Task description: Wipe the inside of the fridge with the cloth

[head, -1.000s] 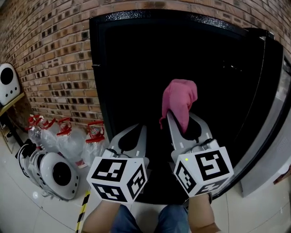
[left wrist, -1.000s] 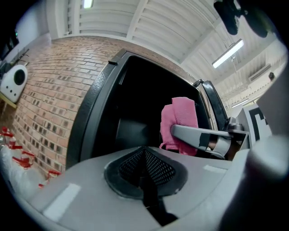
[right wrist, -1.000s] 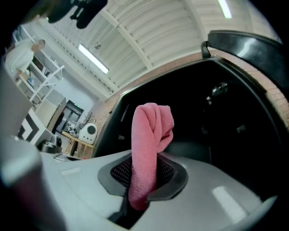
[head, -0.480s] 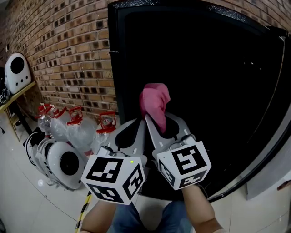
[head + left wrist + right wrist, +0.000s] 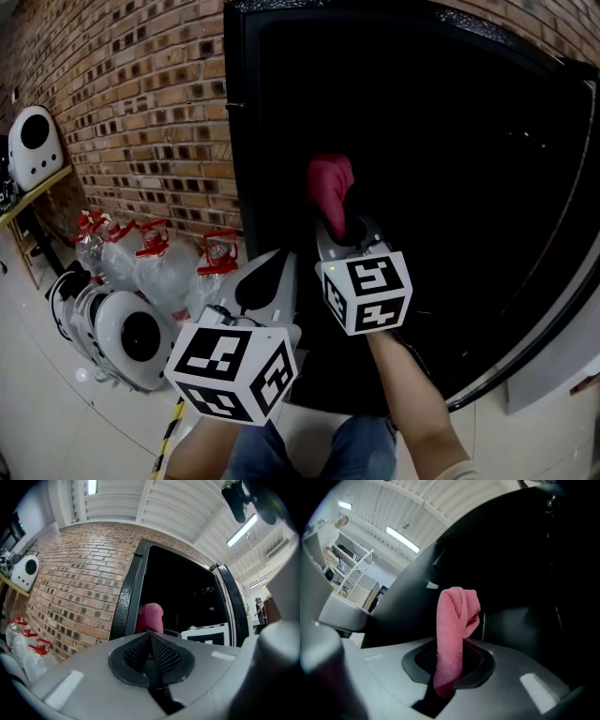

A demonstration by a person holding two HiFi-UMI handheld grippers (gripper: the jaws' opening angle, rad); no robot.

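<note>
A black fridge (image 5: 239, 141) stands open against the brick wall, its inside dark. My right gripper (image 5: 336, 234) reaches into the opening, shut on a pink cloth (image 5: 328, 190) that sticks up past its tips. In the right gripper view the cloth (image 5: 453, 634) is pinched between the jaws and folds over at the top. My left gripper (image 5: 264, 286) hangs back in front of the fridge's lower left, shut with nothing in it. The left gripper view shows the cloth (image 5: 151, 618) ahead, just inside the black frame (image 5: 125, 597).
The fridge door (image 5: 562, 281) swings open to the right. By the wall on the left stand clear plastic bottles with red caps (image 5: 141, 253) and a white round appliance (image 5: 122, 347). A yellow-black floor stripe (image 5: 171, 431) runs along the tiles.
My right gripper has pushed forward and up into the fridge opening with the cloth. My left gripper stayed about where it was. One second ago my head view shifted rightward.
</note>
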